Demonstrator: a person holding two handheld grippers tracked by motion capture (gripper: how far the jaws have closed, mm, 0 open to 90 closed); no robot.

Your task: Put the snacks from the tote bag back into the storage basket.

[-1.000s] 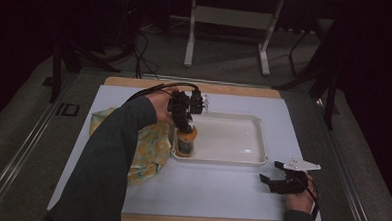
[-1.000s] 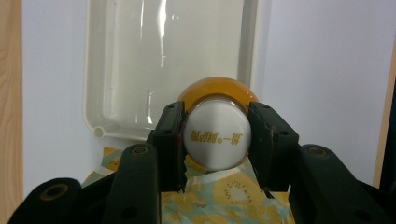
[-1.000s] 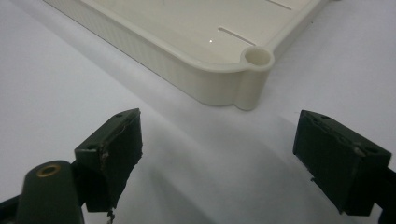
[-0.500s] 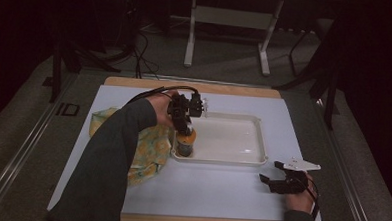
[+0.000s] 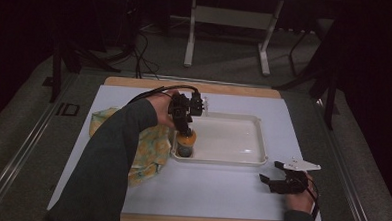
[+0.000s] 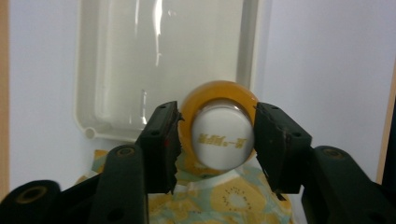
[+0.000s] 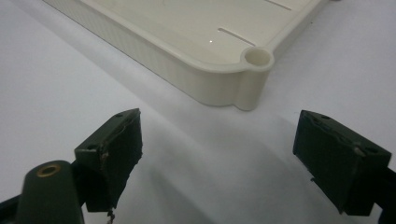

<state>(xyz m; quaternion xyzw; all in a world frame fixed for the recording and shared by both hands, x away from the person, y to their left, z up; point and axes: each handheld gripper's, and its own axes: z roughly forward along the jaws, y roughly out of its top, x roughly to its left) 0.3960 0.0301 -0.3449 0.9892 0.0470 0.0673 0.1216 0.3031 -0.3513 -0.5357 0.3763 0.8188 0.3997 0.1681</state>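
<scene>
Left gripper (image 6: 215, 140): jaws clamped from above on the white cap of a small bottle (image 5: 186, 142), one on each side; the grip sits at the narrow top, probably so the bottle hangs upright.
Bottle: orange-yellow body with a white cap bearing yellow lettering, upright at the near-left corner of the tray (image 5: 252, 158); whether its base touches the tray floor or hangs just above it cannot be told.
Likely step: a judgement only, either setting the bottle into the tray or lifting it out; the pictures do not settle which.
Right gripper (image 7: 219, 154): jaws wide apart and holding nothing, resting low near the table's front right, just off the tray's near-right corner, apparently parked out of the way.
Tray: shallow, cream, glossy inside, with no other object in it.
Cloth (image 5: 150, 147): yellow and pale-green patterned, crumpled left of the tray, lying beneath the person's left forearm.
Table (image 5: 215, 196): white sheet over a wooden board.
</scene>
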